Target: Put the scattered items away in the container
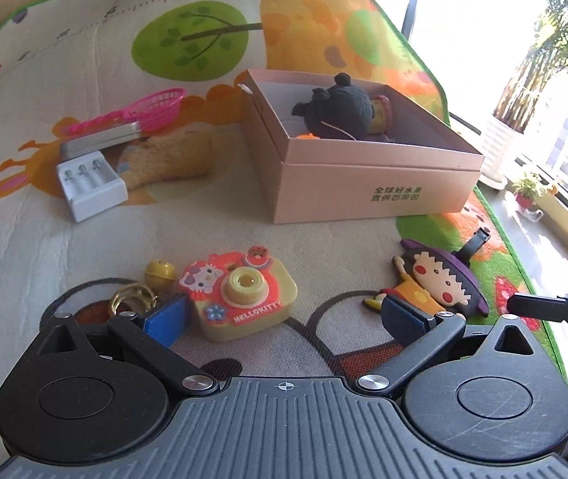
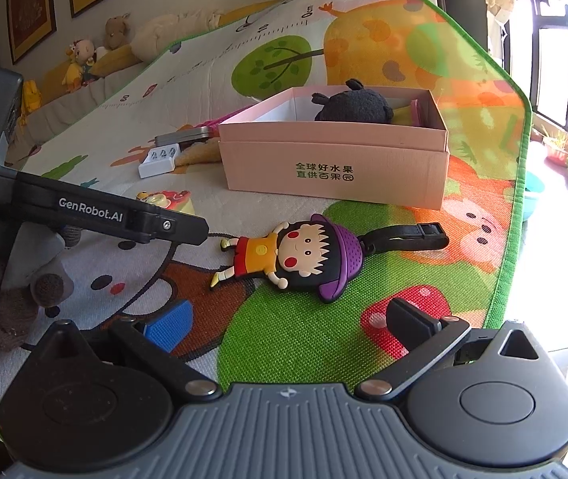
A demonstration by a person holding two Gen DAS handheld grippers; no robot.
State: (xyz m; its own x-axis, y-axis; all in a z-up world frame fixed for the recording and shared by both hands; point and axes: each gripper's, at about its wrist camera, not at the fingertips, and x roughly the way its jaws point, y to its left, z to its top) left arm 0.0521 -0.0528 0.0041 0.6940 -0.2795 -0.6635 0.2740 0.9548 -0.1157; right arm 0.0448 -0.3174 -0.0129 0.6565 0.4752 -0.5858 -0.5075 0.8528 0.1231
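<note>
Both claws gape wide and empty: the left gripper (image 1: 284,319) over the Hello Kitty toy camera (image 1: 240,299), the right gripper (image 2: 288,325) before the cartoon-girl luggage tag (image 2: 296,257), near the play mat's (image 2: 495,239) right edge.

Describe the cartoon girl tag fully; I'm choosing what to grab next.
The cartoon girl tag looks like flat moulded rubber: a figure with red cheeks, purple hat, orange top and red skirt, plus a black strap looping from the hat. It lies face up on the play mat, in front of the pink box and apart from it. Neither tool touches it; the right tool stands open nearby.
</note>
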